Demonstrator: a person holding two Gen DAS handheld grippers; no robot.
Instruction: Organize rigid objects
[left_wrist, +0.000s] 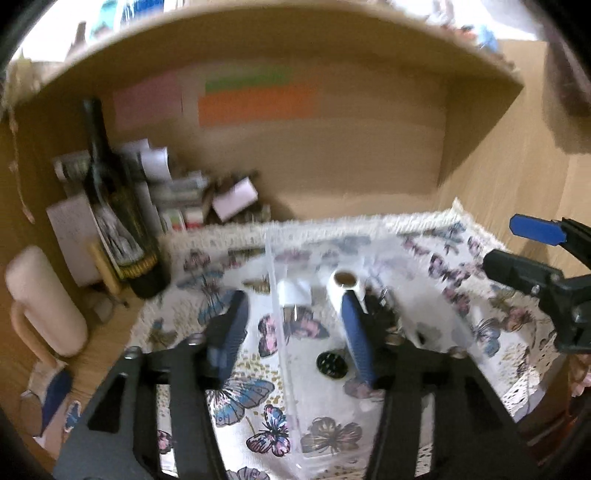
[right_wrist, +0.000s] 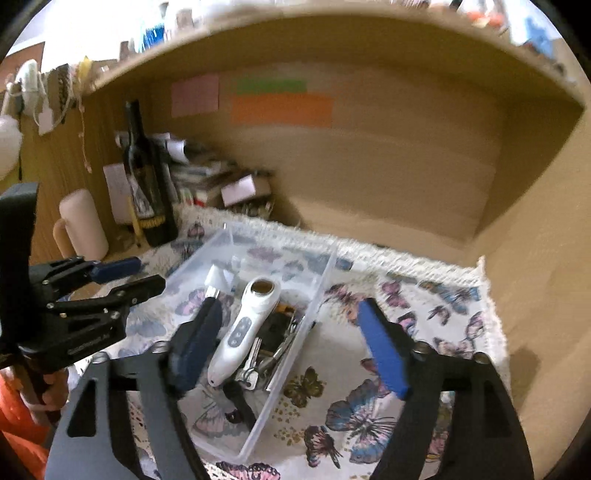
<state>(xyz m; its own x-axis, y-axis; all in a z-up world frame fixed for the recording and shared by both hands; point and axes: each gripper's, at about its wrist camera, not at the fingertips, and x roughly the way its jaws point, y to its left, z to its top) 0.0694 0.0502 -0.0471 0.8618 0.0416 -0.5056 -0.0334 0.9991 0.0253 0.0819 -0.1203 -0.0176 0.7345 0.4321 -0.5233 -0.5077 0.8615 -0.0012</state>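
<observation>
Looks like I'm nearly done here. The clear plastic bin (right_wrist: 325, 273) on the butterfly cloth (right_wrist: 424, 306) already holds the white handheld device (right_wrist: 245, 328), a bunch of keys (right_wrist: 255, 363) and a few darker bits I can't name. Both my left tongs (left_wrist: 295, 328) and right tongs (right_wrist: 291, 343) are spread apart with nothing in them, hovering over the bin. I don't see anything loose left on the cloth, so probably just wrap-up.

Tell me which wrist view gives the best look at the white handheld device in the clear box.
The right wrist view. There the white handheld device lies in full length inside the clear box, with its round head and grey buttons plain. In the left wrist view only its head shows, blurred; a blue finger pad hides the rest.
</observation>
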